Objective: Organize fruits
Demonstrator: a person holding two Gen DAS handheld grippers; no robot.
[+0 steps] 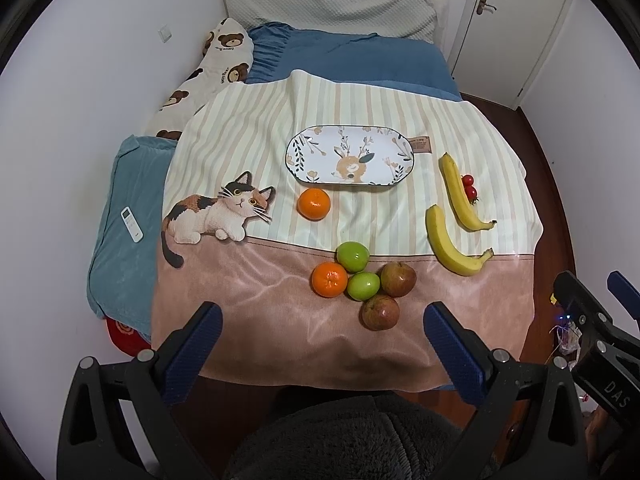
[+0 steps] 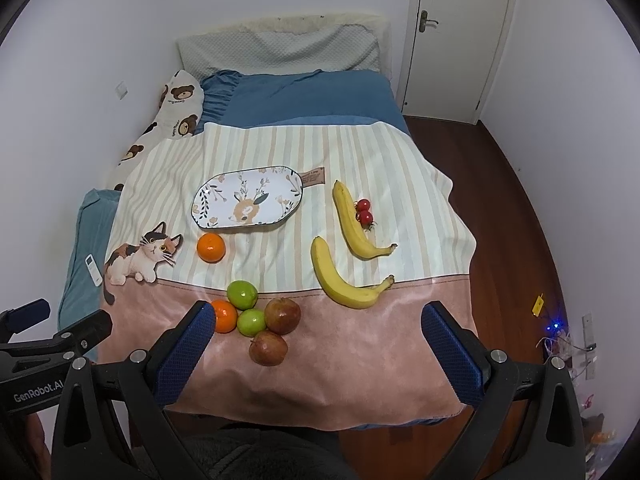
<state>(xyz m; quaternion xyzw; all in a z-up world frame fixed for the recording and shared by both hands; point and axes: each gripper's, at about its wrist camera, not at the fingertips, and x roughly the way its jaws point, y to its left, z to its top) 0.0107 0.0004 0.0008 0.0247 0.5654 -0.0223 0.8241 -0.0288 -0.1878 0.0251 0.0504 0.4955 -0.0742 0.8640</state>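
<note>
Left gripper: jaws spread wide, nothing between them, held above the near edge of the bed. Right gripper: same, jaws wide apart and empty.

Just ahead of the left jaws, toward their right finger: cluster of five on the pink band of the blanket. Nearest is a red apple, then a second red apple, a small green apple, an orange and a larger green apple. They appear to touch one another.

Ahead of the right jaws, toward their right finger: near banana; beyond it the far banana with cherry tomatoes tucked against its far side.

Farther ahead of the left jaws: lone orange, then the oval plate, bare.

Risks, as judgement:
- Soft bedding; pressing down on one fruit could dent the blanket and roll its neighbours.
- Cluster is tight; a finger sliding in may shove adjacent fruit off the near edge.
- Tomatoes small, hard against the banana; a wide grasp may crush or miss them.
- Plate sits on cloth and may tilt when loaded off-centre.
</note>
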